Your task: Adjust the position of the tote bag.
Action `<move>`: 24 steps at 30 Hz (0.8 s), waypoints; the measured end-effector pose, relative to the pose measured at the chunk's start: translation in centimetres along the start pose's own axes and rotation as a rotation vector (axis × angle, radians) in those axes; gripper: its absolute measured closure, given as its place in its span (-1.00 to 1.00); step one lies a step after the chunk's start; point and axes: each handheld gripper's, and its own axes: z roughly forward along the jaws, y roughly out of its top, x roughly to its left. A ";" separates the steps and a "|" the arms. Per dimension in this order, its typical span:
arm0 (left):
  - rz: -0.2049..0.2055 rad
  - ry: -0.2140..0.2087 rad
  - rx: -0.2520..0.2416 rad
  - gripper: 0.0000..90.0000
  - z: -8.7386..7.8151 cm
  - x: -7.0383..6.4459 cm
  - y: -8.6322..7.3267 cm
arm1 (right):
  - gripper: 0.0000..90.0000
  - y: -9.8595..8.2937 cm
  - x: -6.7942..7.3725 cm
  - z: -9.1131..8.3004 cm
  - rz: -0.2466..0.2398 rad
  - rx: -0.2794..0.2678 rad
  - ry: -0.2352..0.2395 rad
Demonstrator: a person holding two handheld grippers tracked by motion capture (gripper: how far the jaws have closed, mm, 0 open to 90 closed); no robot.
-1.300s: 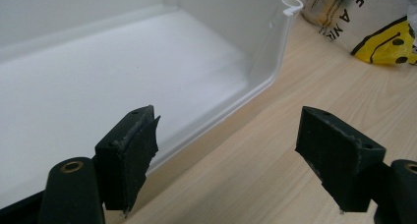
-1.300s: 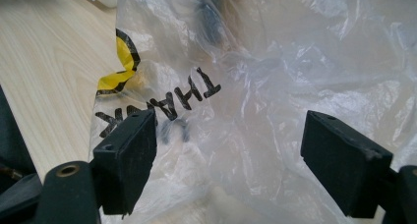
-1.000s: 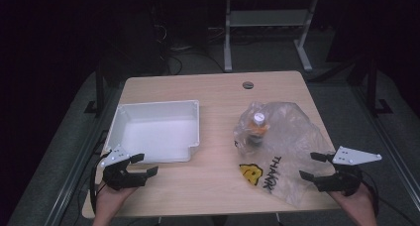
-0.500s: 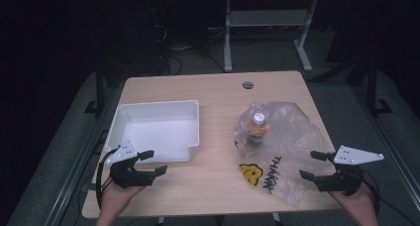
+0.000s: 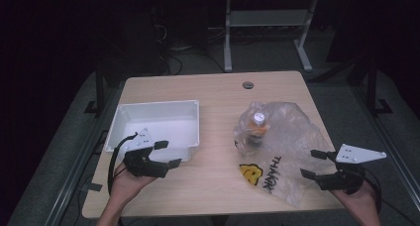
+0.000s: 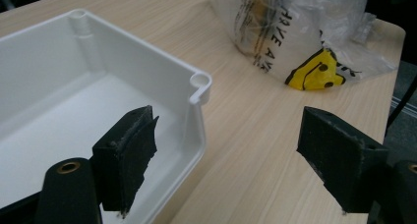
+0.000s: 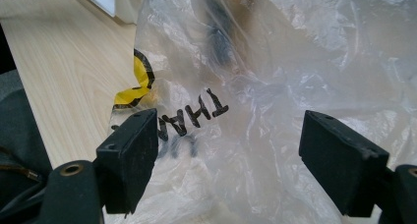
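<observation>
At the near edge of the worktop (image 5: 213, 186) the person's two hands each hold a gripper. The left gripper (image 5: 166, 154) hangs with its jaws spread wide and nothing between them; it sits over the near right corner of the white tray (image 5: 195, 124). In the left gripper view one jaw lies over the tray's inside, the other over bare wood, so the jaws straddle the tray's wall (image 6: 194, 130) without clearly touching it. The right gripper (image 5: 313, 164) is likewise wide open and holds nothing. Its jaws reach the near right edge of the clear plastic bag (image 5: 289, 146); in the right gripper view the crumpled film (image 7: 255, 135) lies between and just beyond the jaws, but whether either pad touches it cannot be told.

The bag carries a yellow smiley face (image 5: 251, 174) and black capital letters beside it; "THAN" reads in the right gripper view (image 7: 196, 117), and the rest is folded or hidden. Farther in, a bottle (image 5: 256, 129) with a white cap stands upright inside the bag, its body showing orange through the plastic; any label on it is too blurred to read.

The tray stands on the left half of the worktop, the bag on the right half, well apart. At the far edge a round cable hole (image 5: 247, 84) sits in the wood.
</observation>
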 end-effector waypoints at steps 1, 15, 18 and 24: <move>0.005 -0.003 0.004 -0.52 0.2 -0.1 0.3 | -0.51 0.0 0.0 -0.1 0.003 -0.002 -0.002; 0.082 -0.086 0.036 -0.50 3.1 -1.5 3.9 | -0.49 -0.3 -0.5 -0.4 0.016 -0.009 0.008; 0.097 -0.101 0.038 -0.49 3.7 -1.8 4.7 | -0.49 -0.3 -0.6 -0.6 0.016 -0.016 0.010; 0.128 -0.116 0.050 -0.48 4.6 -2.2 6.0 | -0.49 -0.3 -0.7 -0.7 0.019 -0.022 0.007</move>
